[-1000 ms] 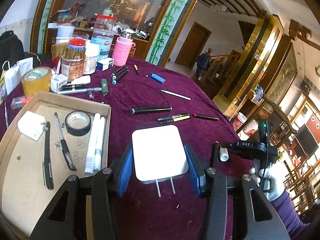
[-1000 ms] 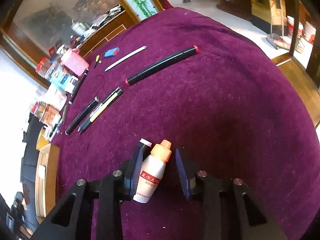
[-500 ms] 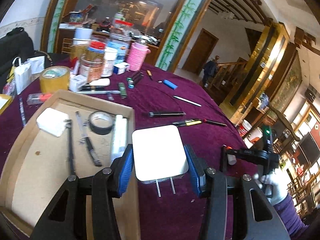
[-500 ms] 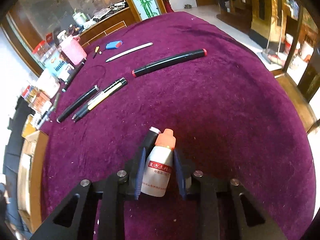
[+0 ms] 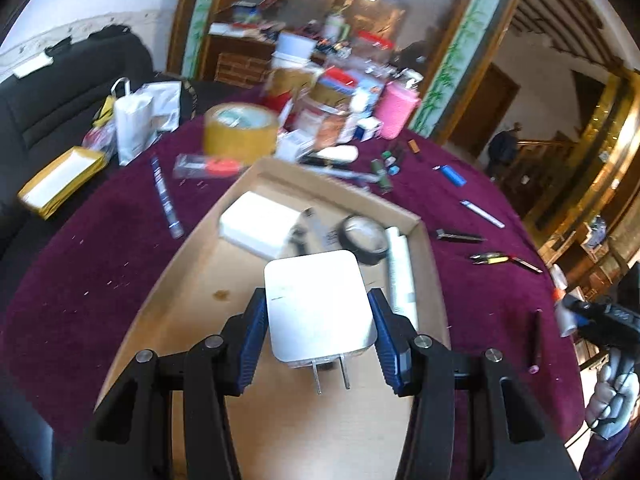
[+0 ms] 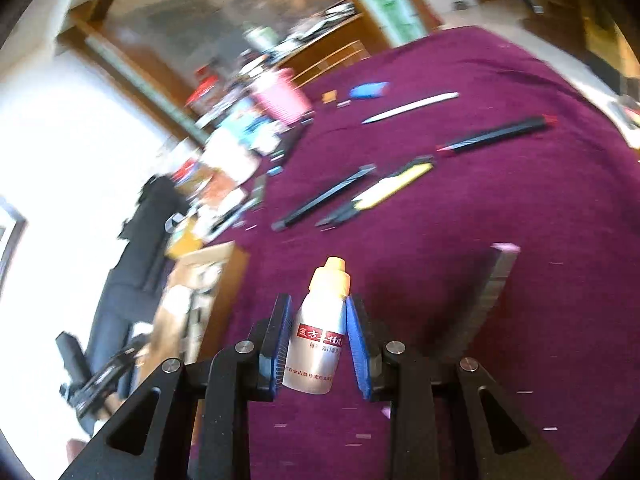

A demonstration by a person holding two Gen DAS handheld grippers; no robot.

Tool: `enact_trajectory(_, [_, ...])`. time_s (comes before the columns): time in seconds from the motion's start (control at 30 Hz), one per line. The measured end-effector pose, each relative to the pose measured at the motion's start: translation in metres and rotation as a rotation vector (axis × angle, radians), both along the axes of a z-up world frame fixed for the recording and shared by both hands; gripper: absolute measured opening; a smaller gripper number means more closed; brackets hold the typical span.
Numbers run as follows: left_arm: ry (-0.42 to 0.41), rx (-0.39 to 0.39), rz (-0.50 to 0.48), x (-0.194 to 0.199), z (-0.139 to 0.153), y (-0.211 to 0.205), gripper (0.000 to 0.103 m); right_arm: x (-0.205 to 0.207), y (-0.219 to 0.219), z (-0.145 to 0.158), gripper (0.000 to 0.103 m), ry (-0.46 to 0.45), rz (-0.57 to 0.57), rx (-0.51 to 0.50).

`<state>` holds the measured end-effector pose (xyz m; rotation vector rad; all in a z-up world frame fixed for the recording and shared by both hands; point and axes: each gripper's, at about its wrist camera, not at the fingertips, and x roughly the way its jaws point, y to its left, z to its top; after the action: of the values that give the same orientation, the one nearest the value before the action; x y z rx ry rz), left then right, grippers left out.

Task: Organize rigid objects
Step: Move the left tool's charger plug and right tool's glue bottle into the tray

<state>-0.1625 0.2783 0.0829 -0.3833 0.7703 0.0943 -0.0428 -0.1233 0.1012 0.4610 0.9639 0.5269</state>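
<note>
My left gripper (image 5: 318, 312) is shut on a white plug charger (image 5: 318, 304), prongs pointing back, and holds it above the cardboard tray (image 5: 188, 280). The tray holds another white charger (image 5: 258, 226), a black tape roll (image 5: 362, 236), white tubes (image 5: 400, 272) and pens. My right gripper (image 6: 318, 332) is shut on a small white bottle with an orange cap (image 6: 320, 332), lifted off the purple cloth (image 6: 520, 220). A dark marker (image 6: 494, 292) lies just right of it. The tray's edge (image 6: 212, 272) shows at left.
Loose pens lie on the cloth: a black-red marker (image 6: 496, 134), a yellow pen (image 6: 384, 192), a black pen (image 6: 324, 198), a white pen (image 6: 412, 108), a blue lighter (image 6: 368, 90). Yellow tape roll (image 5: 240, 132), jars and a pink cup (image 5: 394, 110) crowd the far edge.
My left gripper has carried the charger left, from over the cloth to over the tray. My right gripper has shut on the bottle and lifted it, leaving the dark marker on the cloth.
</note>
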Motion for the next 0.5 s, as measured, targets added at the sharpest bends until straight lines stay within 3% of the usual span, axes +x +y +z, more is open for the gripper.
enact_trajectory(0.2, [0.113, 0.003, -0.002, 0.005, -0.019, 0.016, 0.049, 0.002, 0.084, 0.001, 0.03, 0.012, 0.178, -0.002])
enact_trajectory(0.5, [0.273, 0.025, 0.005, 0.063, -0.032, 0.041, 0.049, 0.008, 0.189, -0.007, 0.03, 0.058, 0.365, -0.015])
